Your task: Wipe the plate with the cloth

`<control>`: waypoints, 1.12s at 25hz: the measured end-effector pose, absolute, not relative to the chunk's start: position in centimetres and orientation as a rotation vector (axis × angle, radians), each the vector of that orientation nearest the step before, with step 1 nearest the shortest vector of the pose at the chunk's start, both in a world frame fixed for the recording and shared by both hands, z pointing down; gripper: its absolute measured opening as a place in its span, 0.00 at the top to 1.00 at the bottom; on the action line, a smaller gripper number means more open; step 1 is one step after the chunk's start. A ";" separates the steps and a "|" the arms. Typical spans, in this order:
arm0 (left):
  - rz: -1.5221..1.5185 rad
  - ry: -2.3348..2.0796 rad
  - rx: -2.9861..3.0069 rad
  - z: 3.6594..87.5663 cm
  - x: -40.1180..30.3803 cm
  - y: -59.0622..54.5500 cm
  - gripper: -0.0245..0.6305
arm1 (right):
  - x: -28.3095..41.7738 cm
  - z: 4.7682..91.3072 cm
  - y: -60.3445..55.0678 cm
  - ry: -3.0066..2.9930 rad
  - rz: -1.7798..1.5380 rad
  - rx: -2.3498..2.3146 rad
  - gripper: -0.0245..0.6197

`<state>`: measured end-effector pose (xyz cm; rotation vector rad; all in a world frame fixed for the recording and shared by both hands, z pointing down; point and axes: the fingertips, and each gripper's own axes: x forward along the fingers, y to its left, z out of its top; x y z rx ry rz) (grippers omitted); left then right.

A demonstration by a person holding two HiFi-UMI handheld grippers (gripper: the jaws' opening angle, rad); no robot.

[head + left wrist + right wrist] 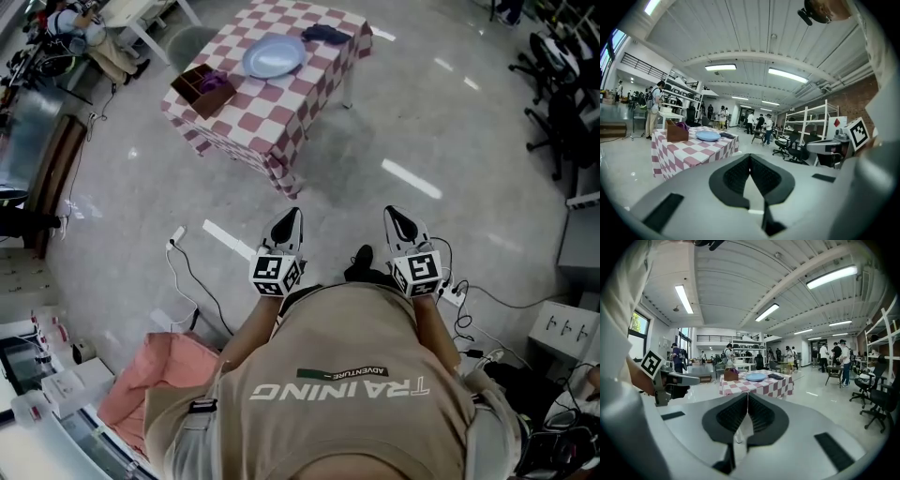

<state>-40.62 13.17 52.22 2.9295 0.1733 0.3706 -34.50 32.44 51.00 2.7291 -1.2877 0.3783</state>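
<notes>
Plate [274, 56], apparent cloth [326, 34] on table [281, 122], well beyond left gripper [292, 219], right gripper [397, 217].

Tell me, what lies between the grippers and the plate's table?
Only bare floor, seen in the head view; the left gripper and right gripper are short of the table.

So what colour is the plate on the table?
Light blue. The plate shows best in the head view, on the red-and-white checked tablecloth.
</notes>
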 end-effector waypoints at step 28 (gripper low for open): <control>0.373 0.058 2.935 53.0 -21.7 12.5 0.94 | -16.3 52.3 28.3 -1.473 0.427 2.584 0.93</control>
